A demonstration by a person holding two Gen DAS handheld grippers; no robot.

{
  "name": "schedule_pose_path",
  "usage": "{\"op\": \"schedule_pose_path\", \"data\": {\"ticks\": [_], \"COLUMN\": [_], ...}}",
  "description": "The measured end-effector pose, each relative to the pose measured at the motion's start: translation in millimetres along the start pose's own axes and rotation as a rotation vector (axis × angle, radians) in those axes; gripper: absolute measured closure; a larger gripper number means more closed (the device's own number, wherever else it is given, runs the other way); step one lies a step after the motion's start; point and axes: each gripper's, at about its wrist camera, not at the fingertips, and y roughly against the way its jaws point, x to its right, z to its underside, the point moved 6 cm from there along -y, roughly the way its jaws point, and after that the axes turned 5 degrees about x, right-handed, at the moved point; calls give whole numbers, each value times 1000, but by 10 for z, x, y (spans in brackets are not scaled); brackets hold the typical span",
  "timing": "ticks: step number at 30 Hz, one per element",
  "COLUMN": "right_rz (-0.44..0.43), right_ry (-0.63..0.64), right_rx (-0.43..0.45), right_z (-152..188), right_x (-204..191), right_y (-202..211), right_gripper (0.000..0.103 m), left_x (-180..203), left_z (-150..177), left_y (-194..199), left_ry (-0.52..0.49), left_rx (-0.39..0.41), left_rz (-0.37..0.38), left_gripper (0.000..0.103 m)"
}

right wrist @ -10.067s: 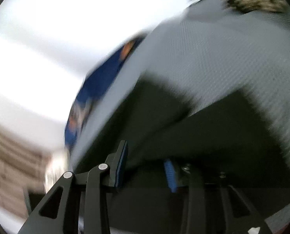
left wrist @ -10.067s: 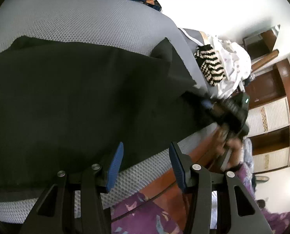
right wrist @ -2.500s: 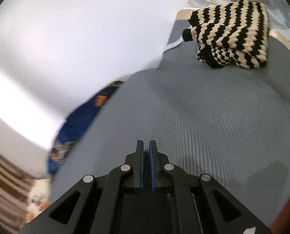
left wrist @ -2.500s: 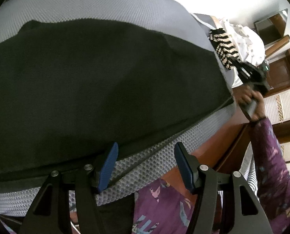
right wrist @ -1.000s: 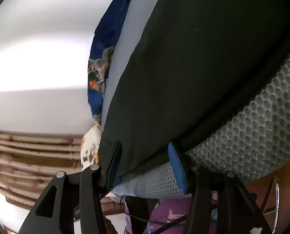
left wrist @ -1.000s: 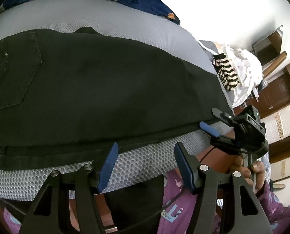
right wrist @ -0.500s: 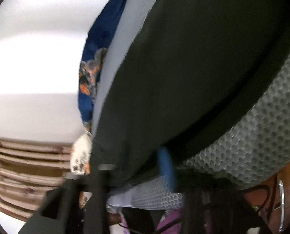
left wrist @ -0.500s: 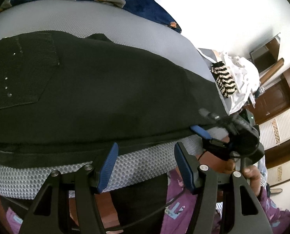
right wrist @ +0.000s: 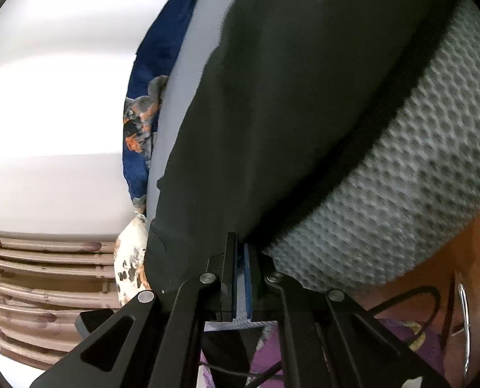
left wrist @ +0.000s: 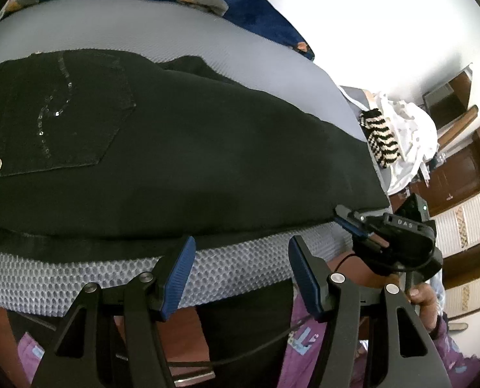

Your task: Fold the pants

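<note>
Black pants (left wrist: pixel 191 148) are spread lengthwise along the near edge of a grey mesh mattress (left wrist: pixel 227 265), pocket end at the left, hem end at the right. The right gripper (right wrist: pixel 238 258), whose jaws have just been closing, is pinched on the near hem corner, while the left gripper (left wrist: pixel 241 268) is held with fingers apart and empty just off the near edge. The hem-grasping step is judged in hand; next, the hem must be lifted clear and carried left toward the pocket end.
</note>
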Motion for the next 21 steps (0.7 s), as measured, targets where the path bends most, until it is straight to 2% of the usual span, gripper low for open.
{"op": "schedule_pose_path", "data": {"ticks": [5, 10, 12, 14, 16, 17, 18, 19, 20, 21], "right_rz": [5, -34, -18, 11, -5, -1, -3, -36, -89, -145], "right_ry": [-3, -47, -30, -27, 83, 260, 392, 489, 562, 650], "right_rx": [-14, -36, -61, -123, -200, -237, -262, -289, -317, -323], "right_z": [-25, -59, -46, 32, 158, 217, 250, 266, 260, 193], "right_x": [27, 63, 34, -16, -279, -623, -903, -1177, -1445, -1754], "right_y": [-69, -93, -73, -11, 90, 147, 161, 149, 108, 6], "right_gripper": [98, 96, 93, 85, 85, 85, 84, 80, 60, 45], "left_x": [-10, -121, -189, -245, -254, -255, -257, -270, -293, -316], "left_z": [-7, -4, 0, 4, -4, -7, -14, -23, -45, -64], "left_y": [-15, -49, -58, -53, -11, 33, 80, 114, 167, 178], "left_ry": [-16, -10, -3, 17, 14, 0, -20, -30, -44, -46], "left_rx": [9, 18, 21, 11, 19, 31, 47, 61, 94, 110], "left_rz": [-20, -53, -64, -60, -54, -59, -69, -77, -94, -102], "left_gripper": [42, 42, 42, 42, 42, 42, 42, 42, 42, 42]}}
